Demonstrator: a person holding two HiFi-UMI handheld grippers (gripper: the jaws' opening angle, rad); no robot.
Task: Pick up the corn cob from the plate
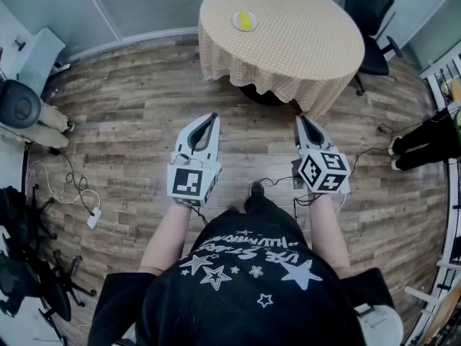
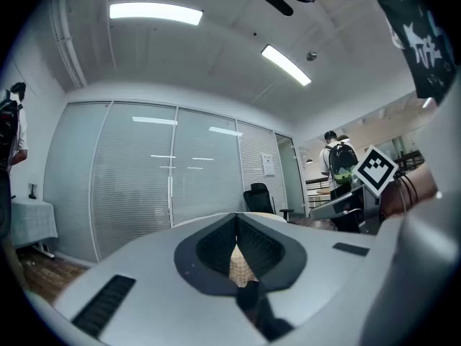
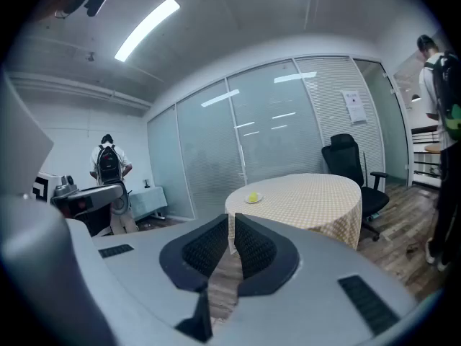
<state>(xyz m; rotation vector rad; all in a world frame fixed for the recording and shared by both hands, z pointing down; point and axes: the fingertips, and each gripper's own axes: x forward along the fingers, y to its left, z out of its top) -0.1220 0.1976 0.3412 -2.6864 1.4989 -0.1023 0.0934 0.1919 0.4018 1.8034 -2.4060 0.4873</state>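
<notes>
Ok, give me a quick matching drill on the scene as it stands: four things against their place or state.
Things: 1 corn cob; 2 office chair; 3 right gripper; 4 plate.
States: A shut, empty, above the floor; B directly on the table; C on the plate; D black, beside the table.
Pairs: 1-C; 2-D; 3-A; 4-B.

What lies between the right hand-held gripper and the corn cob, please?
Only bare wooden floor, then the checked tablecloth up to the corn cob, as the head view shows.
</notes>
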